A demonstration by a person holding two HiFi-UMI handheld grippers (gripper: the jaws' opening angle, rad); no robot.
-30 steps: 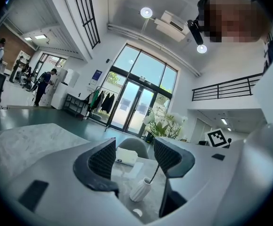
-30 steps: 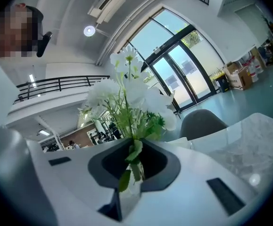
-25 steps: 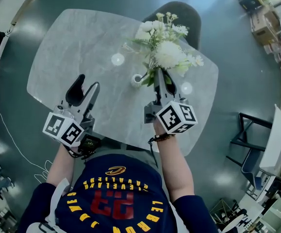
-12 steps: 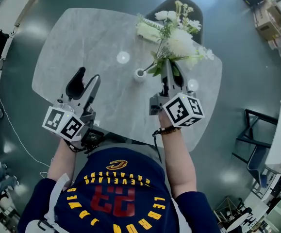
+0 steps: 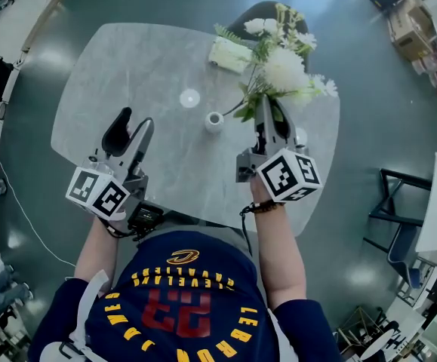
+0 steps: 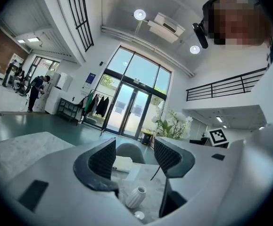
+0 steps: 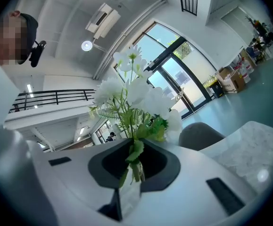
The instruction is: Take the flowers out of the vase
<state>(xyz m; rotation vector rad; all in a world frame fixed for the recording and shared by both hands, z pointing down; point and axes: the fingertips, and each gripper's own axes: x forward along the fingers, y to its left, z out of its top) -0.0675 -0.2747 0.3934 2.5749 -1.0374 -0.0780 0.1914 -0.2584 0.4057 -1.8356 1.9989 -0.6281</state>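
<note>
A small white ribbed vase (image 5: pixel 214 121) stands upright and empty near the middle of the grey marble table (image 5: pixel 112 66). To its right, held above the table, is a bunch of white flowers with green leaves (image 5: pixel 280 68). My right gripper (image 5: pixel 266 111) is shut on the stems. In the right gripper view the stems (image 7: pixel 135 166) sit pinched between the jaws and the blooms (image 7: pixel 136 95) rise above them. My left gripper (image 5: pixel 133 129) hovers at the table's near left, open and holding nothing. Its view shows the vase (image 6: pixel 136 197) low between the jaws.
A white flat box (image 5: pixel 231 53) lies at the table's far side, behind the vase. A dark chair (image 5: pixel 267 12) stands beyond the far edge. The table's front edge runs just ahead of the person's body. A black frame stand (image 5: pixel 388 210) is on the floor at right.
The right gripper has risen and shifted right with the bunch. The stems, which were in the vase a second ago, now hang apart from it. The left gripper has stayed put.
</note>
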